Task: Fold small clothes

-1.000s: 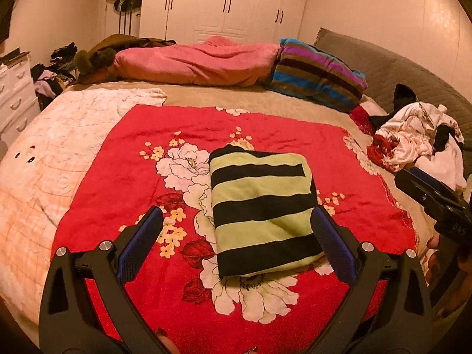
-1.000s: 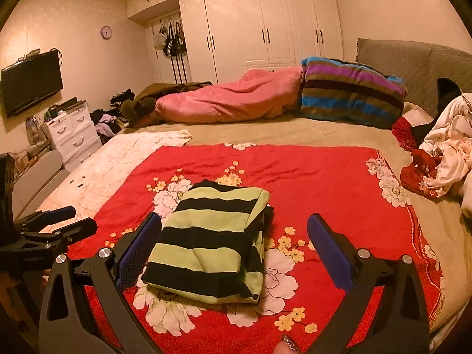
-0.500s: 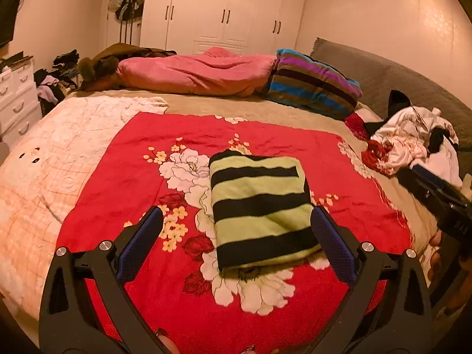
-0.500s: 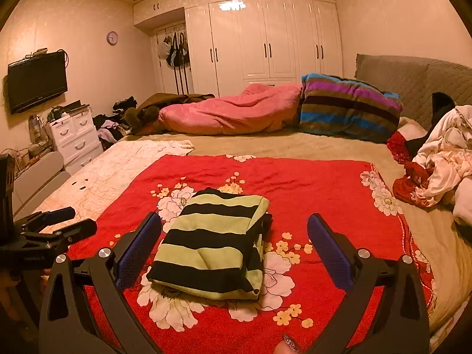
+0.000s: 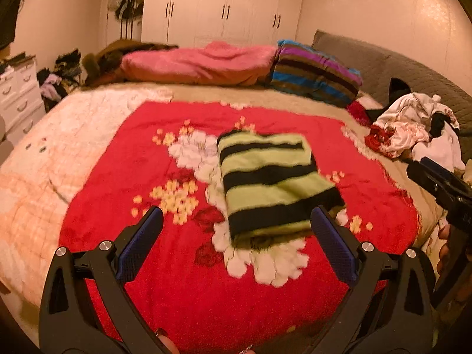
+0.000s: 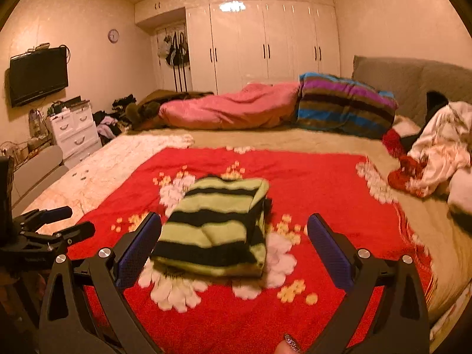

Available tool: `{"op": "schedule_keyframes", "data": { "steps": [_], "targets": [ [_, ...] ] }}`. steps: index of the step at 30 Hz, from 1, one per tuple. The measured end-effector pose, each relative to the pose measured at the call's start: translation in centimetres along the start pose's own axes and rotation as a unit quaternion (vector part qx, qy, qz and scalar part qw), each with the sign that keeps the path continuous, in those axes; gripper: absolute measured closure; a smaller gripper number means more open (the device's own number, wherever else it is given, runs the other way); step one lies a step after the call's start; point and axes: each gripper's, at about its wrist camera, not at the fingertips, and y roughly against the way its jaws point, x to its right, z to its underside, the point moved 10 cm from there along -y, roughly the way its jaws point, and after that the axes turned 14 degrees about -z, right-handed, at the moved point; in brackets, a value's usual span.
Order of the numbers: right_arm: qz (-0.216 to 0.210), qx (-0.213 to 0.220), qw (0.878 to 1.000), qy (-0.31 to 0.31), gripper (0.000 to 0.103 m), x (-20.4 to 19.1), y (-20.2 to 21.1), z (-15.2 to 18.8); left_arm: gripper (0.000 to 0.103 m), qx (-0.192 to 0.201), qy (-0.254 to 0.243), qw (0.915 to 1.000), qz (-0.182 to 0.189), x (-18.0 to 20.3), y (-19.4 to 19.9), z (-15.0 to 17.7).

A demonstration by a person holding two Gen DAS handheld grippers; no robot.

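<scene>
Bedroom lit in warm yellow: across the bed lay a red floral blanket, and on it, near the middle, sat the striped garment, green and black, already folded into a compact rectangle. It rested partly over a cluster of white printed flowers. Both views were blurred, so I could not read its finer edges.

From my left claw the garment appeared ahead and slightly to the right, its near corner just beside the right-hand finger. The jaws stood wide apart, holding nothing, above the blanket. From my right claw the same bundle sat ahead and left of centre, its near left corner close to the left-hand finger; here too the jaws were spread and empty. Whether either finger touched the fabric I could not tell. Each claw was visible at the edge of the other's view, on opposite sides of the garment.

Further out, a heap of unfolded clothes lay at the bed's right side, white and red pieces mixed. Along the far edge rested a pink quilt and a striped cushion. Beyond stood white wardrobes, a white drawer unit and a wall television.
</scene>
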Motion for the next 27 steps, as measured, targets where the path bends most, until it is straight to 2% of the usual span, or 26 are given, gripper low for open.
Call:
{"op": "schedule_keyframes", "data": {
  "steps": [8,12,15,22,27],
  "targets": [
    [0.033,-0.031,0.999,-0.029,0.004,1.2,-1.6,3.9,0.009,-0.052,0.011,0.9986,-0.004,-0.4,-2.8,3.6],
    [0.047,-0.035,0.997,-0.051,0.004,2.0,-2.3,5.6,0.009,-0.057,0.014,0.9982,-0.01,-0.6,-3.8,4.3],
    [0.052,-0.043,0.997,-0.04,0.004,2.0,-3.7,7.1,0.009,-0.054,0.012,0.9984,-0.01,-0.5,-4.5,4.7],
    [0.044,-0.107,0.993,-0.032,0.004,2.0,-7.4,10.6,0.009,-0.07,-0.001,0.9975,-0.009,0.1,-6.9,6.2],
    [0.041,-0.116,0.992,-0.034,0.004,2.1,-7.9,11.1,0.009,-0.077,0.002,0.997,-0.008,0.1,-7.3,6.6]
  ]
}}
